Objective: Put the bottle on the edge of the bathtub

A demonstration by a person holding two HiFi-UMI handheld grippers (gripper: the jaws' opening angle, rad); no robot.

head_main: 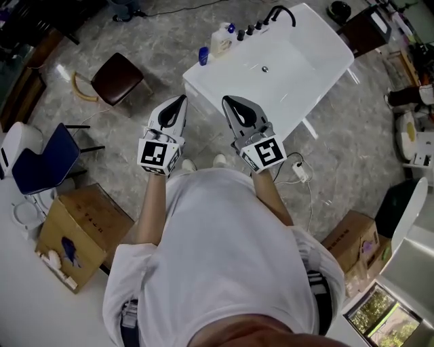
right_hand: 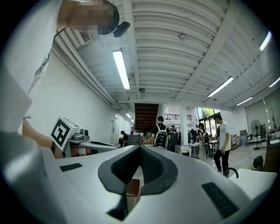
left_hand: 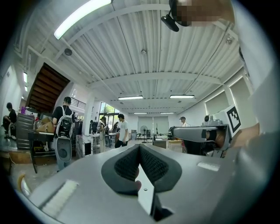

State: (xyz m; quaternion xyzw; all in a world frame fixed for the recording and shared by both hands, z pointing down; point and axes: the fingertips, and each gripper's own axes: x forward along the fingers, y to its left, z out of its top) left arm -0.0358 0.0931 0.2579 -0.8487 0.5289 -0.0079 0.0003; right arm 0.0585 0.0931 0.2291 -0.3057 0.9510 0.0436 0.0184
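The white bathtub (head_main: 319, 74) stands ahead of me on the tiled floor, seen in the head view. A white bottle with a blue cap (head_main: 222, 39) stands on its far left corner rim, and a small blue bottle (head_main: 203, 55) stands beside it. My left gripper (head_main: 180, 99) and right gripper (head_main: 229, 100) are held side by side in front of my chest, short of the tub's near rim. Both are shut with nothing between the jaws. In the left gripper view the jaws (left_hand: 139, 145) meet at the tip, and the right gripper's jaws (right_hand: 140, 146) meet the same way.
A black faucet (head_main: 281, 12) sits on the tub's far rim. On the left are a brown chair (head_main: 116, 78), a blue chair (head_main: 41, 159) and a cardboard box (head_main: 78, 230). Another box (head_main: 352, 240) and a power strip (head_main: 299, 171) lie right. People (left_hand: 121, 129) stand across the room.
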